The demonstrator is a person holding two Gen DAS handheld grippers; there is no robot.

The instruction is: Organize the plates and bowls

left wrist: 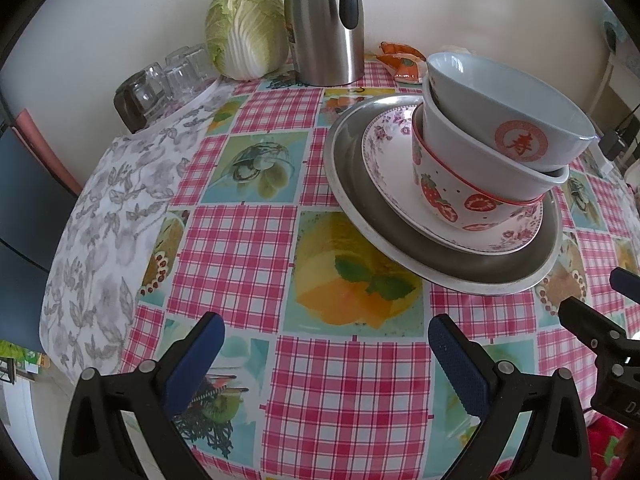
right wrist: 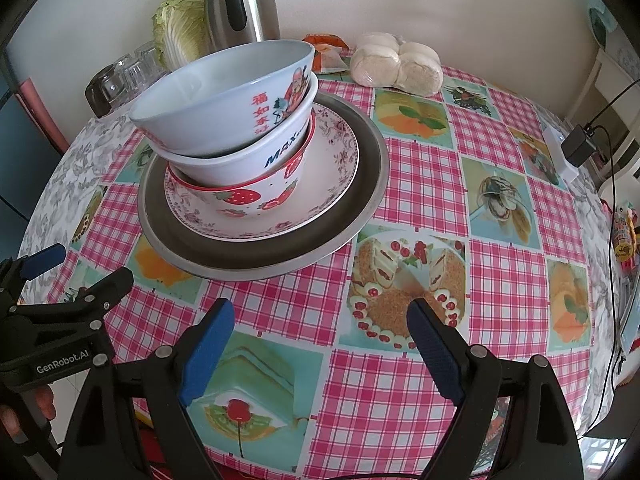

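Observation:
One stack stands on the checked tablecloth: a wide metal plate (left wrist: pixel 348 184) (right wrist: pixel 372 168) at the bottom, a floral plate (left wrist: pixel 384 152) (right wrist: pixel 336 160) on it, then a strawberry bowl (left wrist: pixel 444 196) (right wrist: pixel 256 196), a white bowl (left wrist: pixel 472 156) (right wrist: pixel 248 160) and a pale blue bowl (left wrist: pixel 516 116) (right wrist: pixel 216 108) on top, tilted. My left gripper (left wrist: pixel 326 340) hovers open over bare cloth, down and left of the stack. My right gripper (right wrist: pixel 320 324) hovers open over bare cloth, down and right of the stack. Both hold nothing.
At the back by the wall stand a steel thermos jug (left wrist: pixel 324 28) (right wrist: pixel 240 4), a cabbage (left wrist: pixel 244 28) (right wrist: pixel 180 20) and upturned glasses (left wrist: pixel 168 76) (right wrist: pixel 120 76). Bagged buns (right wrist: pixel 396 62) and an orange packet (left wrist: pixel 404 62) lie behind the stack. A charger and cable (right wrist: pixel 576 148) sit far right.

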